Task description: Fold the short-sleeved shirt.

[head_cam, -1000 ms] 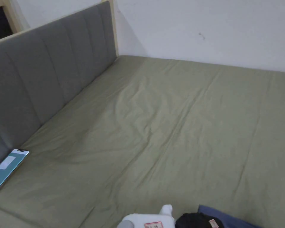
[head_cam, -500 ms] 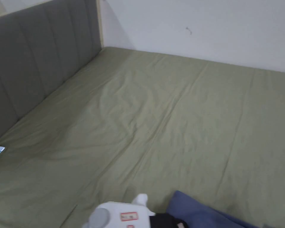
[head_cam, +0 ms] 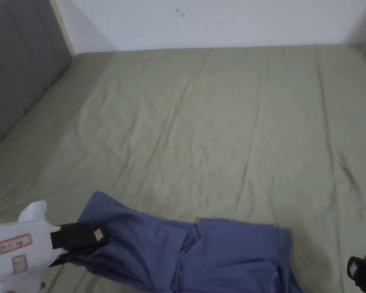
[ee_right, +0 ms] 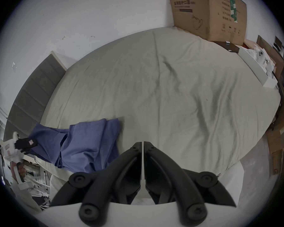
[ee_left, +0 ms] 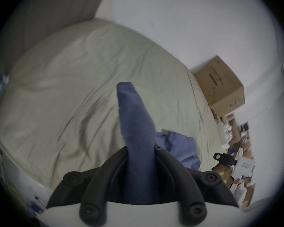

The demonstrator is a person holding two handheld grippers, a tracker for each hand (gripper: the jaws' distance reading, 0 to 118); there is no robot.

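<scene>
Along the near edge of the bed (head_cam: pixel 216 126), the blue short-sleeved shirt (head_cam: pixel 216 255) lies crumpled on the olive-green sheet, part of it running past the bottom of the head view. Beyond it the sheet stretches bare, with shallow creases, up to the white wall (head_cam: pixel 235 23) at the far side and the grey padded headboard (head_cam: pixel 14 76) on the left. In the right gripper view, a cardboard box (ee_right: pixel 208 12) sits at the far right corner of the bed against the wall, and more cartons crowd the floor beside the bed's right edge.

At the lower left of the head view, the left gripper (head_cam: pixel 79 236), white-bodied with black jaws, comes in from the left and reaches level toward the shirt's left end. Its jaws are pinched on a fold of the blue cloth; in the left gripper view that fold stands up between the two black jaws (ee_left: pixel 138 148), with the rest of the shirt (ee_left: pixel 179 148) heaped just behind on the sheet. In the right gripper view a hand (ee_right: pixel 17 170) grips that gripper's handle below the mattress edge.

The right gripper (head_cam: pixel 363 272) shows at the lower right corner of the head view, well apart from the shirt's right end. In its own view its jaws (ee_right: pixel 143 148) are pressed together, with only a thin slit between them and nothing held, pointing across the open sheet with the shirt (ee_right: pixel 82 145) to their left.
</scene>
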